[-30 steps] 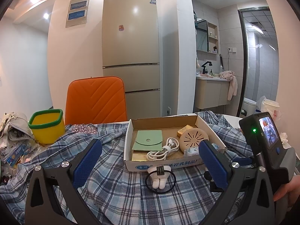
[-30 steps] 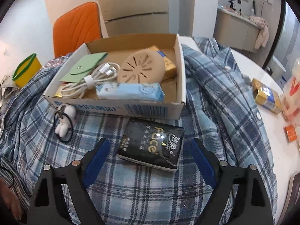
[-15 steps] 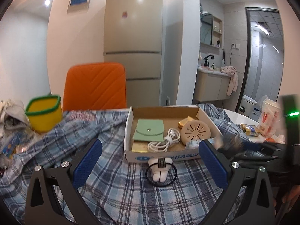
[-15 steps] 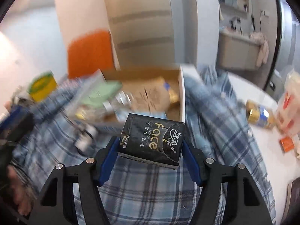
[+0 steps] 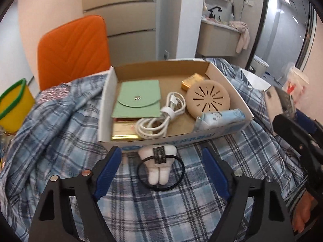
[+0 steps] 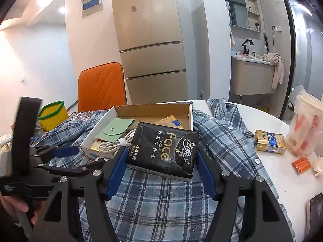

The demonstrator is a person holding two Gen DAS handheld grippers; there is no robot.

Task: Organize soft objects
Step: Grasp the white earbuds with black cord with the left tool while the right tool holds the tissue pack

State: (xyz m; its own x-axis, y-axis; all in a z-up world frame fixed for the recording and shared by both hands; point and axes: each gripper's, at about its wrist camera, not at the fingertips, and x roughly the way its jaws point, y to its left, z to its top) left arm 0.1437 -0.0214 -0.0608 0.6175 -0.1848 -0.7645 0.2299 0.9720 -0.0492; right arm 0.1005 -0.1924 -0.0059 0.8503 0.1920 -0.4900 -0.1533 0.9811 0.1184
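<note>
A white plush hair tie (image 5: 158, 169) with a black elastic loop lies on the plaid shirt (image 5: 60, 133), just in front of the cardboard box (image 5: 107, 109). My left gripper (image 5: 160, 157) points down over it. Its jaws are closing with the plush between the blue pads, which stand apart from it. My right gripper (image 6: 161, 153) is shut on a black tissue pack (image 6: 163, 145), held up off the cloth near the box (image 6: 190, 115). That pack (image 5: 278, 100) also shows at the right edge of the left wrist view.
The box holds a green pouch (image 5: 137, 100), a white cable (image 5: 161, 119), a beige round disc (image 5: 208, 98), a blue tissue pack (image 5: 220, 117) and gold packets. An orange chair (image 5: 74, 48) and a yellow tub (image 5: 14, 104) stand behind. A yellow carton (image 6: 269, 143) and a bag of cups (image 6: 306, 125) sit right.
My right gripper closed on the black tissue pack and lifted it off the cloth. My left gripper tipped down toward the plush hair tie, and its jaws narrowed around it.
</note>
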